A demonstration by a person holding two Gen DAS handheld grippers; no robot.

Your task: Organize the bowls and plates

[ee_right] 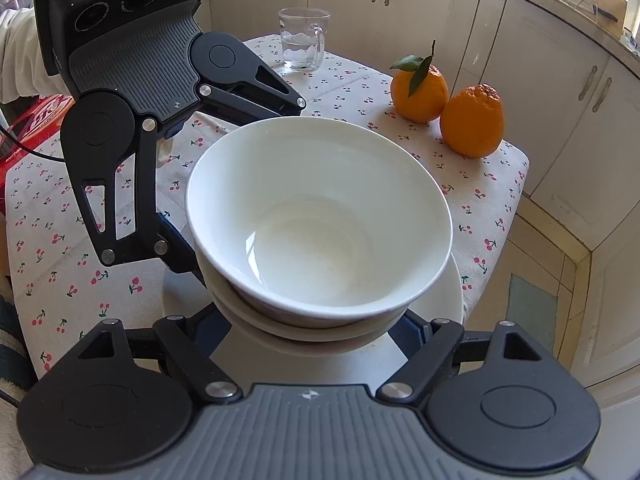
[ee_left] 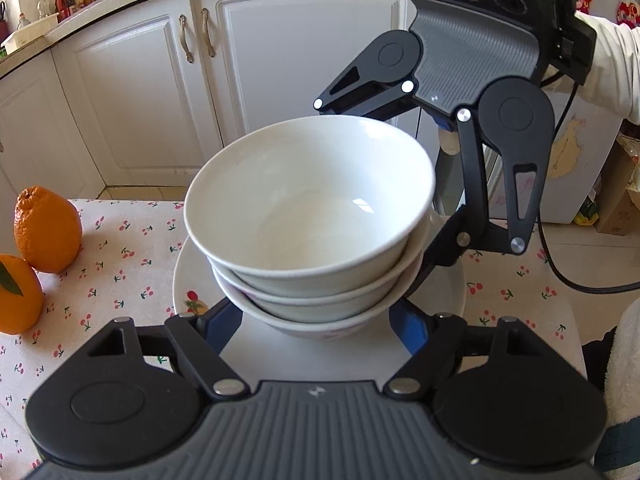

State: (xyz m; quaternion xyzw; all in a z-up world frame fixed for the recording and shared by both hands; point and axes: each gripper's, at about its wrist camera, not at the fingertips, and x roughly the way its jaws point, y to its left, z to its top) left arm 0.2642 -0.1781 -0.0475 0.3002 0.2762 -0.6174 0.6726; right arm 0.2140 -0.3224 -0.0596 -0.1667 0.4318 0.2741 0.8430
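A stack of three white bowls point(ee_left: 316, 216) stands on a white plate point(ee_left: 188, 280) with a cherry print, on the cherry-patterned tablecloth. My left gripper point(ee_left: 316, 320) has its blue-padded fingers point(ee_left: 224, 324) spread wide on either side of the lowest bowl's base. My right gripper point(ee_left: 420, 216) reaches in from the far right, its jaws spread around the stack too. In the right wrist view the stack point(ee_right: 320, 224) sits between my right gripper's point(ee_right: 312, 332) spread fingers point(ee_right: 408, 336), with the left gripper point(ee_right: 188, 216) opposite. The fingertips are hidden behind the bowls.
Two oranges point(ee_left: 44, 232) lie at the table's left side, also in the right wrist view point(ee_right: 472, 120). A glass mug point(ee_right: 302, 40) of water stands at the far table edge. White kitchen cabinets point(ee_left: 160, 92) lie beyond the table. A red box point(ee_right: 36, 120) is at the left.
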